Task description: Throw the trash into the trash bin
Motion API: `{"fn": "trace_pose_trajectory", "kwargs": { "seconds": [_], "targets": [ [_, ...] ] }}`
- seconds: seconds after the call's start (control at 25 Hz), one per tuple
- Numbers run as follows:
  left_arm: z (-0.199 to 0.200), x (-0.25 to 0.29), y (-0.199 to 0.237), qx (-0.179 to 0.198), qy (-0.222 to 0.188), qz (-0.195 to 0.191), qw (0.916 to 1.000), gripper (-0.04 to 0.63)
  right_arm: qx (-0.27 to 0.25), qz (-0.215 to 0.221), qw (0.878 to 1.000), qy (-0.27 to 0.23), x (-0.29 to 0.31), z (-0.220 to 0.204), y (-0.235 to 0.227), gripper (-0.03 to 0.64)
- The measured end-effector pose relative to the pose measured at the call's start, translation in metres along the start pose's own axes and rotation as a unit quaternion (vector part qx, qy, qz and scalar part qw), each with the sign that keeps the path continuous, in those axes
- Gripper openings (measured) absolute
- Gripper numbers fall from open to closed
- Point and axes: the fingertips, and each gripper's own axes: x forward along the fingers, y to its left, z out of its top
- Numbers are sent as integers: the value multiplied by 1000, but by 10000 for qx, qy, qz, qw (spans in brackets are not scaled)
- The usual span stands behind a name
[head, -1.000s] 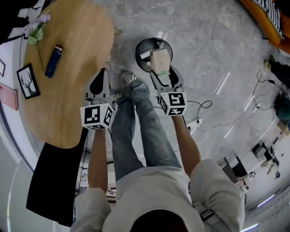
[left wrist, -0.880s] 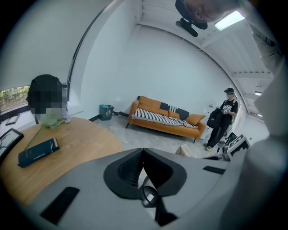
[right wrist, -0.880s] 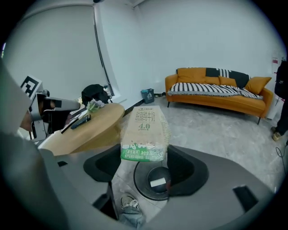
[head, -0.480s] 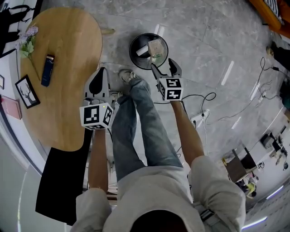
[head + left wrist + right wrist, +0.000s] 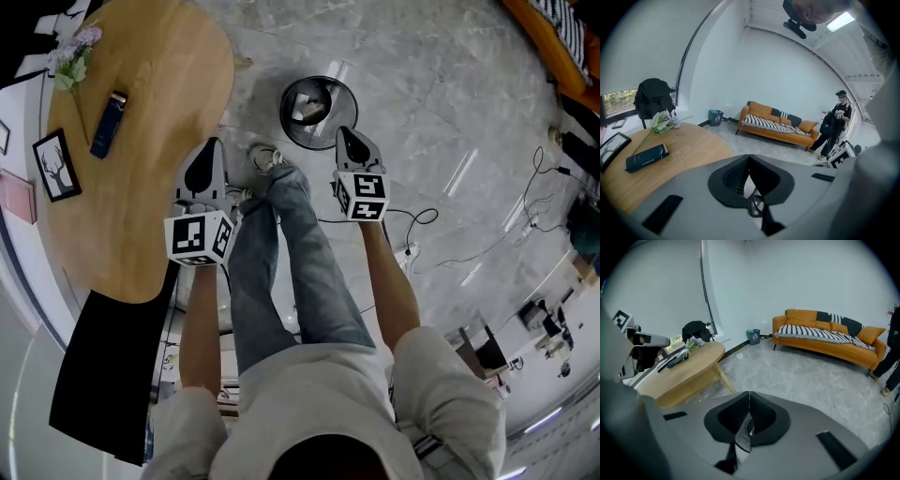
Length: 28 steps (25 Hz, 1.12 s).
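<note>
The round black trash bin [image 5: 285,114] stands on the grey floor, pale trash [image 5: 307,108] lying inside; the right gripper [image 5: 345,136] hovers at its near rim, jaws just closed together, nothing between them; the left gripper [image 5: 212,148], jaws together, hangs beside the wooden table [image 5: 141,187].

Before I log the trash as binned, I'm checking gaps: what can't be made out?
Head view: what the pale things in the trash bin are, too small.
Both gripper views: the bin, unseen; the left gripper and right gripper fill each lower frame.
Head view: blue case's print, too small.
</note>
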Motion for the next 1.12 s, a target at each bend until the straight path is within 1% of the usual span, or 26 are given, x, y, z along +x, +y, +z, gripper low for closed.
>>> {"fn": "trace_pose_trajectory", "kwargs": {
  "seconds": [0.28, 0.4, 0.56, 0.72, 0.92, 1.12],
  "targets": [
    [6, -21, 28, -197, -198, 327, 9991, 18, -318, 404, 9986, -133, 8, 28, 36, 31],
    [7, -38, 50, -311, -293, 566, 9975, 18, -523, 654, 9964, -130, 16, 39, 63, 31],
    [3, -71, 87, -500, -416, 934, 9935, 18, -799, 995, 9918, -101, 22, 49, 111, 31],
    [-3, -104, 123, -820, -658, 1571, 9820, 18, -1335, 1638, 9774, -99, 42, 71, 166, 31],
    [-16, -157, 168, -1110, -821, 2142, 9670, 18, -1760, 2222, 9589, -107, 52, 84, 247, 31],
    [-34, -208, 203, -1438, -996, 2745, 9455, 18, -2208, 2822, 9336, -78, 59, 91, 324, 31]
  ]
}}
